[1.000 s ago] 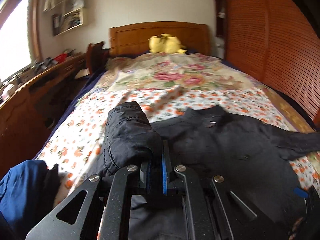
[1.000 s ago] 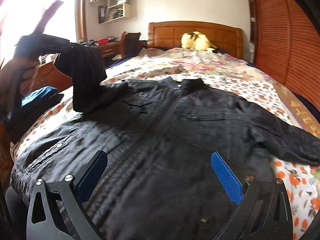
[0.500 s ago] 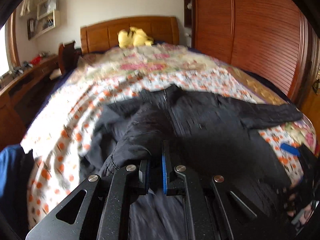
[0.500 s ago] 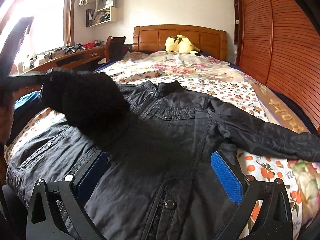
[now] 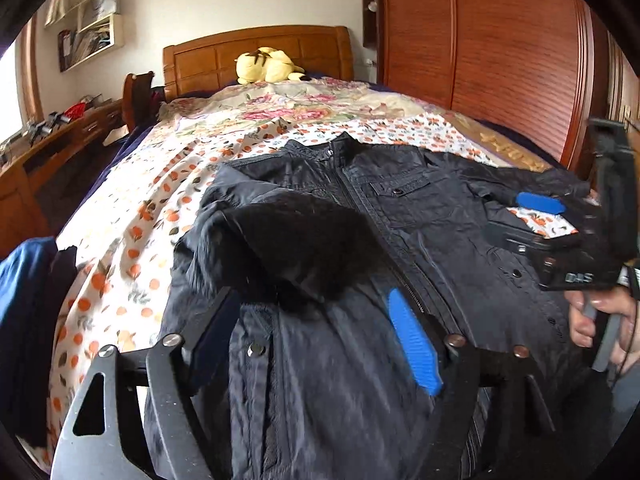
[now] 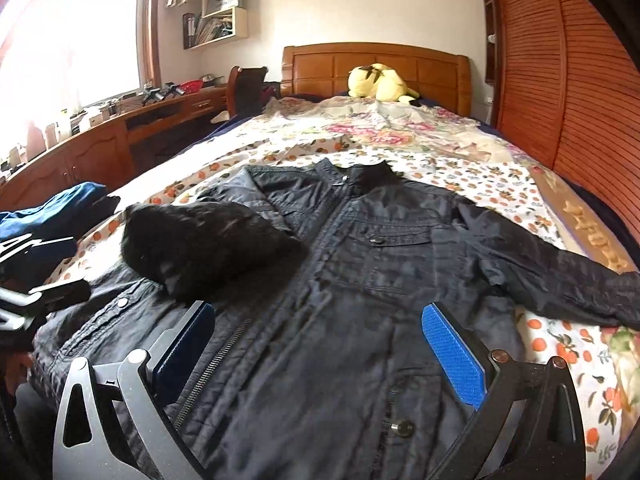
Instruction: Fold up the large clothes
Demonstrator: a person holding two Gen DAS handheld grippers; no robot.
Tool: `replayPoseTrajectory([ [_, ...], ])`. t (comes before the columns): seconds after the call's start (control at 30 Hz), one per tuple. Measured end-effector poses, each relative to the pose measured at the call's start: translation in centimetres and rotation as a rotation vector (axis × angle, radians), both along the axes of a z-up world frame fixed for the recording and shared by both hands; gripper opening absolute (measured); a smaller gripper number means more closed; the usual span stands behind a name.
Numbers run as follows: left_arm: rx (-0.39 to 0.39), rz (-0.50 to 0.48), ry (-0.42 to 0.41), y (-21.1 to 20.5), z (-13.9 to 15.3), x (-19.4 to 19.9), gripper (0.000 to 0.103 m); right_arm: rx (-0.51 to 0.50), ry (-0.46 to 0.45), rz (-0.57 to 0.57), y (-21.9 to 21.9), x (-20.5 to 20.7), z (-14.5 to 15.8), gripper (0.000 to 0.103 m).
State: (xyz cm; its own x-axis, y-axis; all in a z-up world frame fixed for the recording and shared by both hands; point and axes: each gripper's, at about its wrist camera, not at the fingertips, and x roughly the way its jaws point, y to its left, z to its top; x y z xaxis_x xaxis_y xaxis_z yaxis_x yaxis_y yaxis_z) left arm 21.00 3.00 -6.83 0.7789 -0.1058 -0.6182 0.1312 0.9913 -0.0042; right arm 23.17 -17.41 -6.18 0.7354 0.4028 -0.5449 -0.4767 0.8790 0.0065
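- Left wrist view: our left tool (image 5: 316, 332) stands with its jaws wide apart, and they have just been opening. Nothing is pinched between them. The sleeve (image 5: 296, 240) it carried now lies bunched across the chest of the dark jacket (image 5: 420, 216), just ahead of the blue pad. The jacket lies front-up on the bed (image 5: 132, 216), collar toward the headboard.
- Same view, right edge: we see the right tool (image 5: 538, 216) held in a hand (image 5: 600, 316), hovering over the jacket's far side.
- Right wrist view: our right tool (image 6: 320, 344) is released too, jaws spread over the lower front, gripping nothing. The other sleeve (image 6: 560, 276) stretches out flat to the right, not yet folded in.
- Risk, as we judge it: the folded sleeve sits in a loose heap, so it may slide back off once we pull away, or leave a lump in the finished fold.
- Reaching for the right sleeve, we could drag the jacket body and skew it on the sheet.
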Motion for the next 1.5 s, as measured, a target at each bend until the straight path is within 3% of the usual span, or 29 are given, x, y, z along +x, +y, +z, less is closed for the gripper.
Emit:
replayPoseTrajectory([
  [0.17,-0.039,0.057,-0.013,2.7,0.0,-1.9,0.078,-0.016,0.01,0.038,2.7,0.5,0.3,0.103],
  [0.47,-0.044,0.132,-0.016,7.7,-0.6,-4.5,0.078,-0.079,0.006,0.139,8.3,1.1,-0.8,0.103],
  [0.77,-0.042,0.21,-0.03,12.2,-1.4,-7.6,0.078,-0.091,0.014,0.212,13.0,4.3,-0.8,0.103],
  [0.93,-0.03,0.238,-0.026,14.0,-1.9,-8.7,0.078,-0.142,-0.052,0.261,16.5,5.3,0.4,0.102],
  [1.23,-0.037,0.257,-0.034,15.8,-2.0,-9.8,0.078,-0.26,0.006,0.33,21.9,7.6,-0.6,0.102],
  [1.43,-0.038,0.258,-0.031,15.9,-2.1,-10.0,0.078,-0.353,0.068,0.326,22.6,9.4,-2.6,0.096],
  [1.5,-0.037,0.256,-0.03,15.9,-2.1,-10.1,0.078,-0.376,0.081,0.317,22.6,10.0,-3.1,0.086],
])
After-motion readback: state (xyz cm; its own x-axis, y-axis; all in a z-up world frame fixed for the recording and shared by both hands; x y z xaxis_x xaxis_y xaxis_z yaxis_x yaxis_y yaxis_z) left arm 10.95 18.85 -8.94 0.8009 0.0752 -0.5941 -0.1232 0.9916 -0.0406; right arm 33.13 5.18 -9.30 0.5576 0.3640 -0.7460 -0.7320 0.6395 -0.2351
